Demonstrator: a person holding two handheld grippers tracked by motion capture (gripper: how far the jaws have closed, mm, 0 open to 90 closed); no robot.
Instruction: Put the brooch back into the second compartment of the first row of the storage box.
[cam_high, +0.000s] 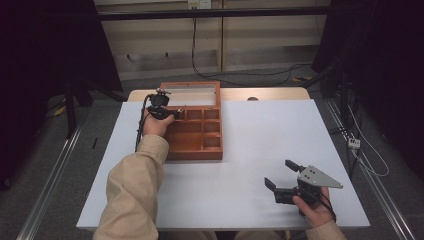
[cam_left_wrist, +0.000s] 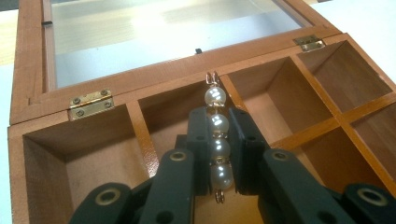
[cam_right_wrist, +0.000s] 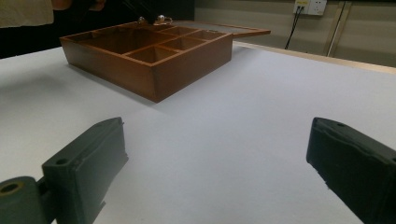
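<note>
Above the back row of the wooden box (cam_left_wrist: 140, 140), the left gripper (cam_left_wrist: 218, 140) is clamped on a short pearl strand (cam_left_wrist: 217, 140), whose long axis runs along the jaws toward the glass lid (cam_left_wrist: 163, 32); it probably hangs over a middle compartment. Far off, the right gripper (cam_high: 284, 176) rests with its jaws apart, holding nothing.

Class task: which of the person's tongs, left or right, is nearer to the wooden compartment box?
Left. The left tongs hang over the wooden box's back compartments, shut on a pearl piece. The right tongs rest open near the white table's front right, well clear of the box.
</note>
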